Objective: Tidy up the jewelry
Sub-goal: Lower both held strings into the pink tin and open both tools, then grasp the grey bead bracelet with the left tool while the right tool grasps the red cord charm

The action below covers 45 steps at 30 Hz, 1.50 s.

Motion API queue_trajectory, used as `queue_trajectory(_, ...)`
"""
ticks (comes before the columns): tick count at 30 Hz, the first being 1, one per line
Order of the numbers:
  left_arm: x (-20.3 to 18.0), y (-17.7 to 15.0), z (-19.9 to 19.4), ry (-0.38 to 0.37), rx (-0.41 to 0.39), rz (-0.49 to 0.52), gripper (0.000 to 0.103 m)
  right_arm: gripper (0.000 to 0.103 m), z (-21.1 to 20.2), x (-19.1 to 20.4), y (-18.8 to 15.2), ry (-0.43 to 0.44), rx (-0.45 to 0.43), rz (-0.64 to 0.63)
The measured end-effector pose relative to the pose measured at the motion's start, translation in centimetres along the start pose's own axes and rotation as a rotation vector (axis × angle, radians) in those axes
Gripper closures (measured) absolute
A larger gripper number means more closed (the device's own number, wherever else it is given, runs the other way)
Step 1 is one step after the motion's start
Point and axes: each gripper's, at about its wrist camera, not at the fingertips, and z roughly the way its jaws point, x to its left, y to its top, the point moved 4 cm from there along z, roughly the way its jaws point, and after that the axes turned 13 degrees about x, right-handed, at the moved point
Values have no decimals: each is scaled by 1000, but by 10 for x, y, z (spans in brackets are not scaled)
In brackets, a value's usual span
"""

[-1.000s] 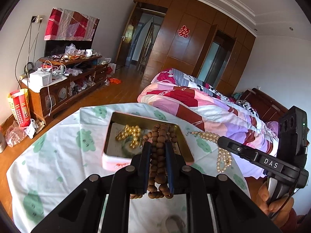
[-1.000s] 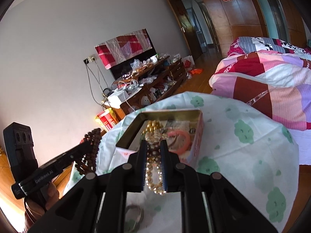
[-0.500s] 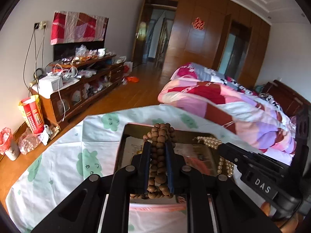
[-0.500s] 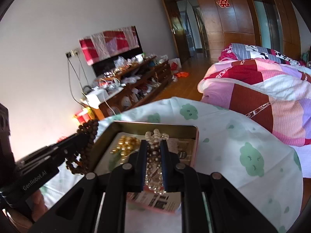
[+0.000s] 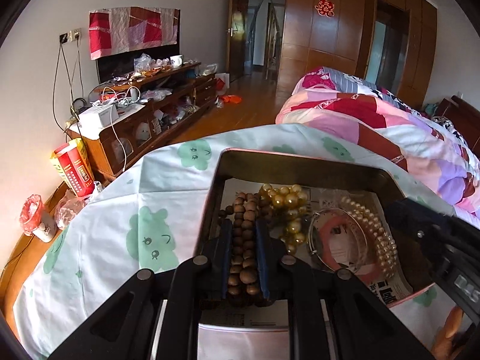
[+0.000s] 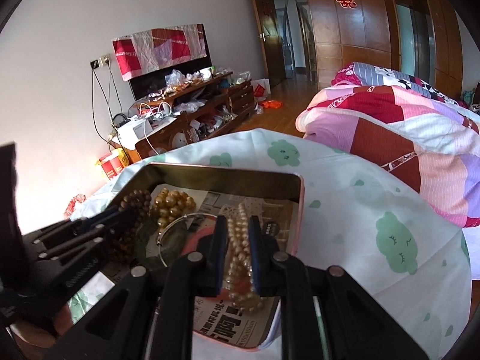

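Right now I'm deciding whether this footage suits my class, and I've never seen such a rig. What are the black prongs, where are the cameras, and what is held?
A person holds a two-fingered gripper in each hand, and each gripper carries a wide-angle camera looking along its fingers. One picture comes from the left gripper, the other from the right gripper. On a cloth with green clouds stands an open tin holding gold beads and a silver bangle. A wooden bead bracelet lies between the left jaws and a pearl strand between the right. Both pairs of jaws have just been opening. I cannot tell whether the pads press on them.
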Motion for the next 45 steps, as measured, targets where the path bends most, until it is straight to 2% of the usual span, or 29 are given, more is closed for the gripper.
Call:
queue_trajectory(1, -1, 0, -1, -8, 0, 3, 78, 59, -2, 1, 1, 10, -9, 1)
queue_trajectory(2, -2, 0, -3, -13, -5, 3, 70, 44, -7, 1, 1, 14, -31, 4)
queue_trajectory(4, -3, 1, -8, -28, -25, -1, 62, 43, -20, 1, 2, 3, -100, 4)
queue_trajectory(6, -4, 4, -16, -18, -42, -6, 49, 43, -33, -1, 3, -15, -162, 5)
queue_trajectory(9, -2, 6, -31, -9, -68, -17, 40, 43, -44, -9, 3, -61, -201, 38)
queue_trajectory(13, 0, -1, -52, -51, -72, -16, 39, 43, -51, -24, 1, -13, -162, 114)
queue_trajectory(15, -1, -6, -61, -42, -80, -4, 39, 43, -59, -28, -3, 21, -149, 132)
queue_trajectory(21, -4, -36, -87, -37, -92, 38, 39, 43, -83, -22, -34, 14, -99, 88)
queue_trajectory(28, -10, -68, -92, -113, -43, 0, 39, 43, -95, -16, -63, 25, -59, 65)
queue_trajectory(36, -21, -85, -92, -19, -9, 0, 39, 43, -96, -15, -86, 58, -17, 80)
queue_trajectory(45, -27, -105, -103, 23, -19, 34, 39, 43, -102, -10, -108, 79, 11, 82)
